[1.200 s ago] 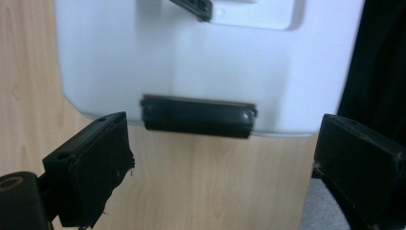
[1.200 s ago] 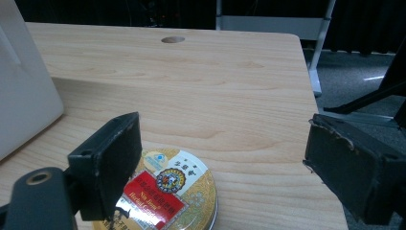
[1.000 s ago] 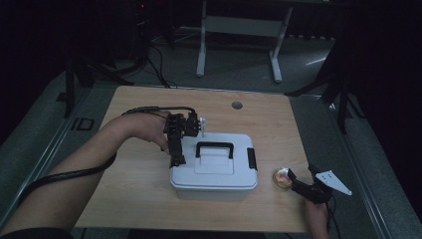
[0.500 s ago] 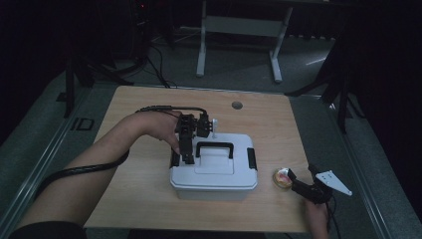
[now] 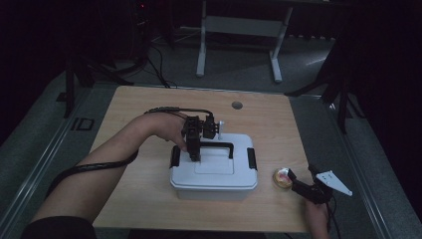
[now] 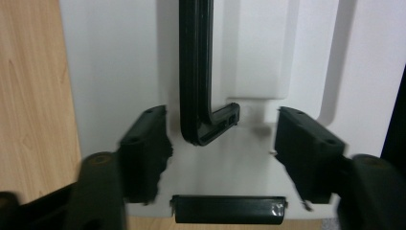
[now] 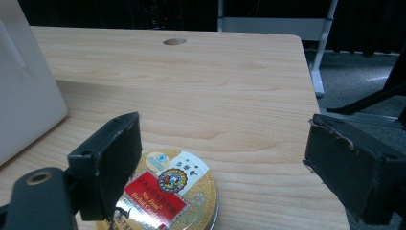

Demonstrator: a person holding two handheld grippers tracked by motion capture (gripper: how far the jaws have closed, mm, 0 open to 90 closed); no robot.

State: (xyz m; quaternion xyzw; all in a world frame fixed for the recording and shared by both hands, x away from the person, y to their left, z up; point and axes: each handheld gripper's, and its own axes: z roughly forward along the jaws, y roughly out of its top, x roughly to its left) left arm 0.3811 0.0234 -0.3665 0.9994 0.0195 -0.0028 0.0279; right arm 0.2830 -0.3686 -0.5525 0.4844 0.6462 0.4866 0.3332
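The left forearm [image 5: 114,154] reaches forward, its left gripper [image 5: 195,149] pointing down with jaws spread wide. The right gripper [image 5: 297,185] lies low, jaws likewise parted, right hand [image 5: 316,215] behind it.

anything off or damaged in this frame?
Minor wear only: the left gripper has a ragged, chipped inner pad edge, and the right gripper's pad is frayed along its top. The white box sits square with latches shut; the tin lies flat.

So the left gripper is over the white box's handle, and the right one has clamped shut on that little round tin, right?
Not quite. The left gripper is over the white box's black handle, but the right gripper is open: in the right gripper view its jaws stand wide apart, and the round tin lies on the table by one jaw.
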